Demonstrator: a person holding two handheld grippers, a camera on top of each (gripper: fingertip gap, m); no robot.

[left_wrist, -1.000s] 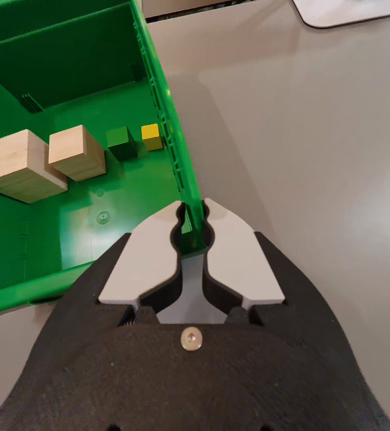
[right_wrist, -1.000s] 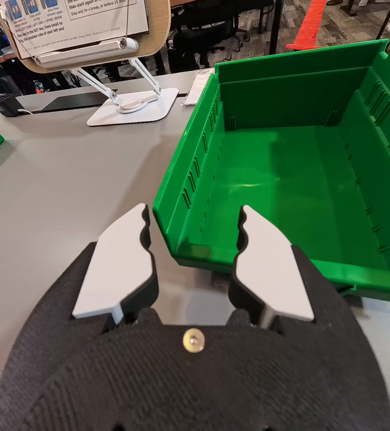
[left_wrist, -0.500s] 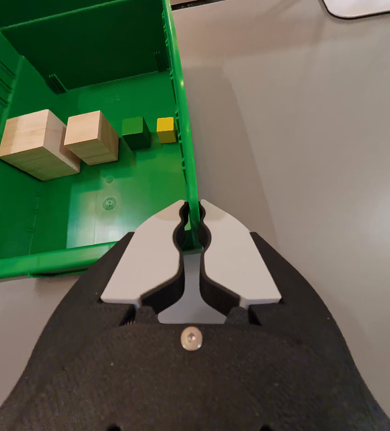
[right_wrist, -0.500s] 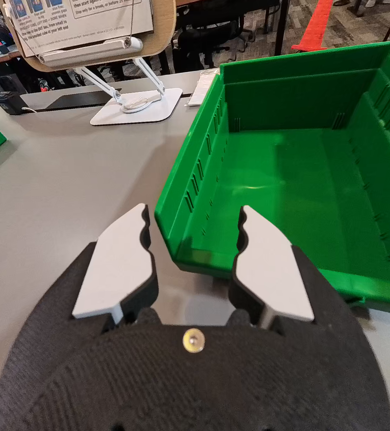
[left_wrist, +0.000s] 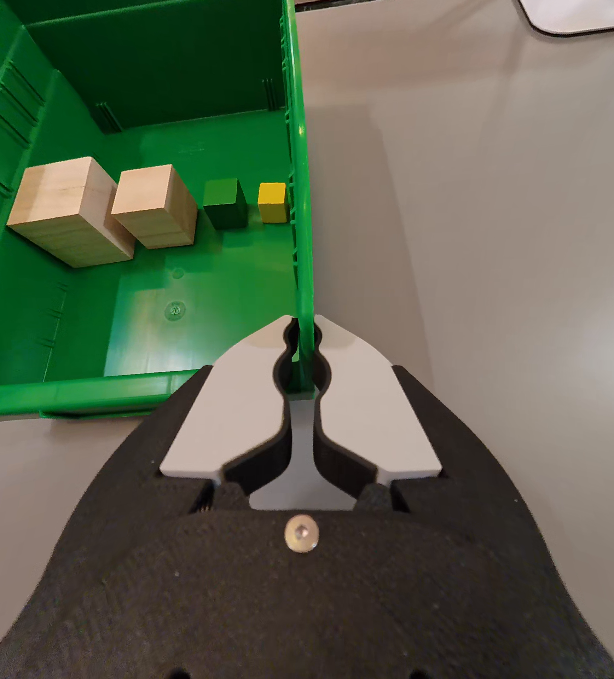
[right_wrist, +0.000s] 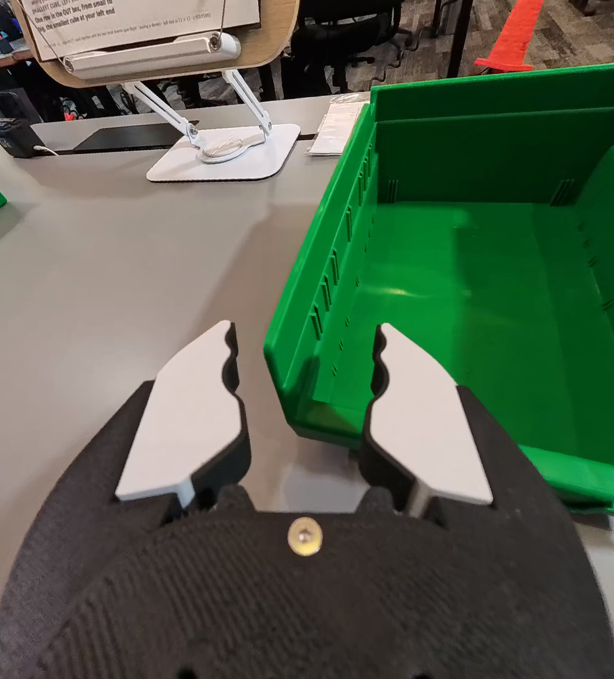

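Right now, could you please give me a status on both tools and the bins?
Left tool shut on block bin's side wall. Right tool open, straddling empty bin's near corner. Four blocks in a row inside; nothing obstructing.

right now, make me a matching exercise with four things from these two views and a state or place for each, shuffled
Things:
1. left tool
2. right tool
3. yellow block
4. stand

States or places:
a. open, astride the corner of an empty bin
b. on the grey table, far side
c. shut on a bin wall
d. inside the bin, next to that wall

Pairs: 1-c, 2-a, 3-d, 4-b
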